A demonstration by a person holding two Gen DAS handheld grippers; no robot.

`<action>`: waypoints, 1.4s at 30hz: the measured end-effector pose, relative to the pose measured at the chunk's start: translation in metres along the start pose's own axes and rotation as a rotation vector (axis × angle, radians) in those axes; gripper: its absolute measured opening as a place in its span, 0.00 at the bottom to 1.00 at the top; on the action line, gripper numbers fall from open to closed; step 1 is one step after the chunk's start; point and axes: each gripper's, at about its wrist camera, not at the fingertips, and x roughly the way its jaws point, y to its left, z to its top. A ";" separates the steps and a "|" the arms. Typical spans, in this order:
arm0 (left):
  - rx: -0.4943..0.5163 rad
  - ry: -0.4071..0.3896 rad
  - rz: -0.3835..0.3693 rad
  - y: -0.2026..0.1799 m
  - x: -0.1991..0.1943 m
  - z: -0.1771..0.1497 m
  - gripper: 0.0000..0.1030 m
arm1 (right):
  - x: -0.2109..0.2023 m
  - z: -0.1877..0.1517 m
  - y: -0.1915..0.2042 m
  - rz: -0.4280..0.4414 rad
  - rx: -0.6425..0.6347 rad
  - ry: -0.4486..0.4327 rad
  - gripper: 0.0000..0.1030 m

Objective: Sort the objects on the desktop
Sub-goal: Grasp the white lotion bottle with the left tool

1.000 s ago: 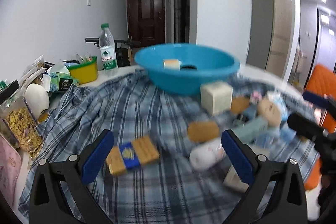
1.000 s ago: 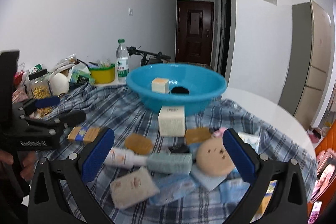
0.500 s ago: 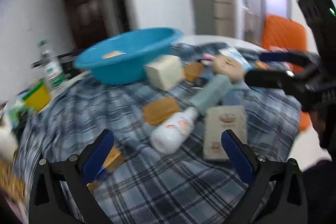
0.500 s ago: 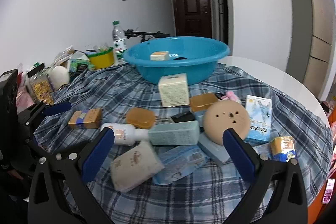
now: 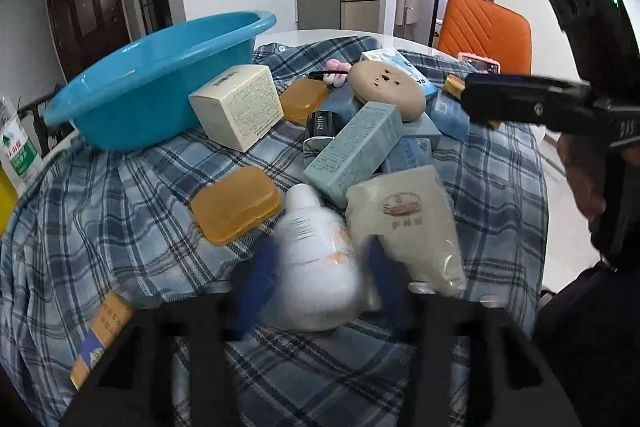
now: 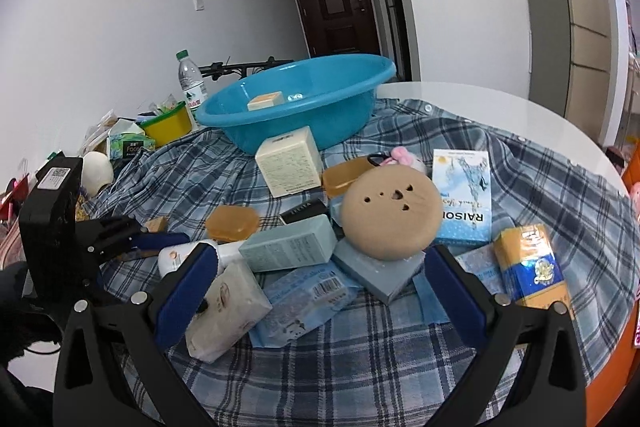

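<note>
Left gripper (image 5: 318, 267) low, fingers straddling the white bottle (image 5: 316, 267), grip unclear; right gripper (image 6: 320, 287) fingers spread.

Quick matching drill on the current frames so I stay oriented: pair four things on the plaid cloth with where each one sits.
Things:
1. white bottle
2. small cream block
3. round tan case
4. cream box

Places:
A. inside the blue basin
B. between the fingers of the left tool
C. on the cloth just in front of the basin
D. on top of a grey-blue box, ahead of the right tool

Pairs: 1-B, 2-A, 3-D, 4-C
</note>
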 end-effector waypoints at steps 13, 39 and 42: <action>0.013 -0.001 0.134 -0.026 -0.014 -0.019 0.55 | 0.012 -0.005 -0.010 0.036 0.061 0.051 1.00; -0.164 -0.009 0.255 -0.011 -0.023 -0.006 0.40 | 0.014 -0.004 -0.014 -0.022 0.020 0.032 1.00; -0.192 0.019 0.374 -0.009 -0.022 -0.006 0.40 | 0.016 -0.002 -0.015 -0.005 0.042 0.016 1.00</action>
